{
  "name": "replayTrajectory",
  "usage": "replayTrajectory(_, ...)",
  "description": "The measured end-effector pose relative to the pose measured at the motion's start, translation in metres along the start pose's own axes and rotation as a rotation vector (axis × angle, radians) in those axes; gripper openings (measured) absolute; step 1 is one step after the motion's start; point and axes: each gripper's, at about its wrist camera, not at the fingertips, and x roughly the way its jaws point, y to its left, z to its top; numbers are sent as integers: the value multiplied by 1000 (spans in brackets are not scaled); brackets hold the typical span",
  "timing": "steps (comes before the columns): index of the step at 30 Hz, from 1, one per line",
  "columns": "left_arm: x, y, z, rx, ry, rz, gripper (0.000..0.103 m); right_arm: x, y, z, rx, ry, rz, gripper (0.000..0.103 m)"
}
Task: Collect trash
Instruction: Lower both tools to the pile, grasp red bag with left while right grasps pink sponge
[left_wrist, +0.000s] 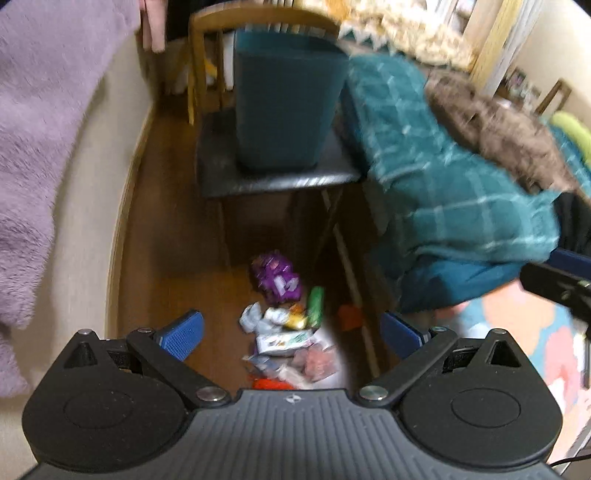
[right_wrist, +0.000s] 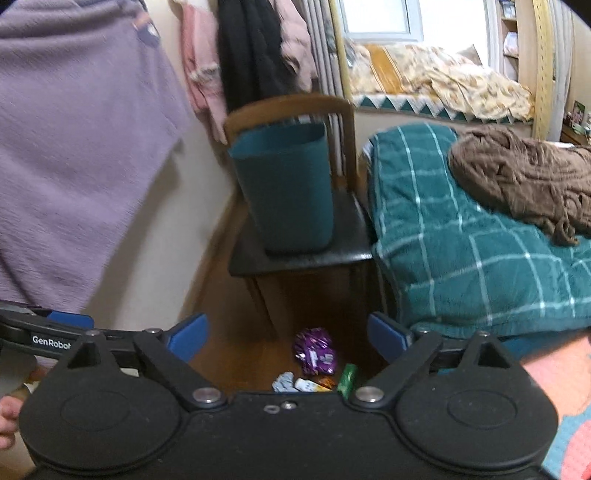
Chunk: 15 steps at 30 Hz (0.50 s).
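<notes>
Teal bin (left_wrist: 284, 99): standing upright on the dark seat of a wooden chair (left_wrist: 273, 177), serving as landmark for all entries. Trash pile (left_wrist: 288, 332): lying on the brown wood floor (left_wrist: 162, 229) well below and in front of the bin, past the chair's front legs; consisting of a crumpled purple wrapper (left_wrist: 275, 277) nearest the bin, a green packet (left_wrist: 316, 301) just beside it, a yellow-and-white wrapper (left_wrist: 286, 317), a white carton (left_wrist: 284, 340), pale crumpled paper and red scraps farther from the bin; blurred, finer detail not readable. Left gripper (left_wrist: 291, 332): hovering above the pile, its blue-padded fingers (left_wrist: 186, 332) standing wide apart, holding nothing. Right gripper (right_wrist: 288, 336): hanging higher over the same floor, facing the bin, fingers likewise spread and gripping nothing; purple wrapper (right_wrist: 315, 350) showing between them. Teal checked blanket (left_wrist: 443, 184): draping over a bed to the right of the bin, brown throw (right_wrist: 524, 181) lying on top. Lilac towel (left_wrist: 40, 147): hanging on the wall left of the bin.
</notes>
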Motion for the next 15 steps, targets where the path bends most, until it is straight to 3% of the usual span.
replayTrajectory(4, 58, 24, -10, -29, 86, 4, 103, 60, -4, -15, -16, 109, 9, 89)
replayTrajectory(12, 195, 39, -58, -134, 292, 106, 103, 203, -28, -82, -185, 359, 116, 83)
replayTrajectory(14, 228, 41, -71, -187, 340, 109, 103, 238, -33, -104, -237, 419, 133, 83)
replayTrajectory(15, 241, 42, -77, -218, 374, 69, 103, 254, -36, -114, -258, 443, 141, 83)
